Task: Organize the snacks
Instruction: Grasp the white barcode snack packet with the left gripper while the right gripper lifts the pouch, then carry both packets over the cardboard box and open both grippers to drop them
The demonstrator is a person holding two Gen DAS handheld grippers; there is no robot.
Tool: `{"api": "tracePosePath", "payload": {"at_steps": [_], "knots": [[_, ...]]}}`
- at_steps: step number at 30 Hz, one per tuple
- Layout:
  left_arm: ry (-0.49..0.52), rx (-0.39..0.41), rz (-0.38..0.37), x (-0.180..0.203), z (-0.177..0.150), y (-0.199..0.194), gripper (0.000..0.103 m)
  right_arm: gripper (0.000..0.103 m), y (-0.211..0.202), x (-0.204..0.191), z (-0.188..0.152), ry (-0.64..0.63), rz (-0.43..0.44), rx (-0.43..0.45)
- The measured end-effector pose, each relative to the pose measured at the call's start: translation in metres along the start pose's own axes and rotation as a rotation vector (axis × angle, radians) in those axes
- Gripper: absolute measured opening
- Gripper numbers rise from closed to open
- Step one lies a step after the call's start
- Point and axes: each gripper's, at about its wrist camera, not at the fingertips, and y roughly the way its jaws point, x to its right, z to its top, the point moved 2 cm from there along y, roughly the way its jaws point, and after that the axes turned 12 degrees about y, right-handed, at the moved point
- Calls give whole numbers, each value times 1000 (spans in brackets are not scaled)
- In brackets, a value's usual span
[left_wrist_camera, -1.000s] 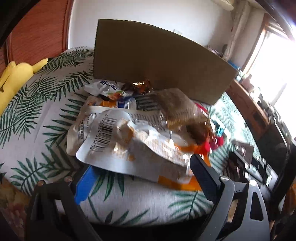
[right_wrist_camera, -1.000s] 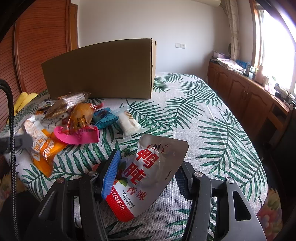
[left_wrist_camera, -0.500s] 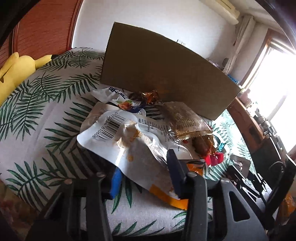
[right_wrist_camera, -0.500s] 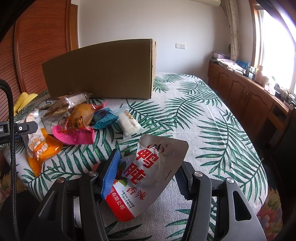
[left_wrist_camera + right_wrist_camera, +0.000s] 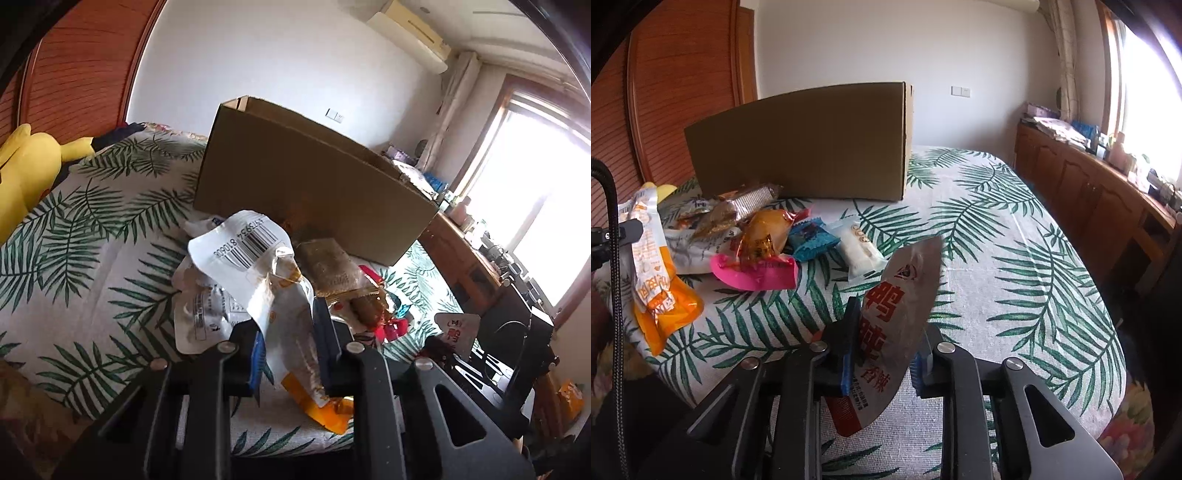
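Cardboard marks our goal: the box (image 5: 809,142) stands at the far side of the bed (image 5: 1015,258), with the loose snacks (image 5: 764,236) heaped in front of it. Our left gripper (image 5: 290,354) is clamped on the white-and-orange pouch (image 5: 258,258), and our right gripper (image 5: 884,354) is pinched on the silver pouch (image 5: 901,295) near the bed's front edge. We judge the step to be lifting both pouches clear. We should raise each one above the box rim before carrying it over, keeping a firm pinch since foil slips. 1 second ago the left jaws stood wide around the flat pouch; now its barcode end stands up. The right jaws then stood half open around the silver pouch.
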Motion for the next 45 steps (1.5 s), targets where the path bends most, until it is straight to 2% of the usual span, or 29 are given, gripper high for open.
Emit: {"api": "tracePosePath", "payload": {"at_steps": [16, 27, 33, 45], "knots": [[62, 64, -27, 8, 18, -10, 18, 18, -15, 3, 13, -10, 47, 43], [132, 127, -19, 15, 55, -22, 18, 18, -25, -20, 40, -73, 69, 83], [163, 171, -6, 11, 86, -26, 18, 18, -26, -35, 66, -89, 92, 113], [209, 263, -11, 3, 157, -22, 18, 18, -26, -61, 143, -113, 187, 192]]}}
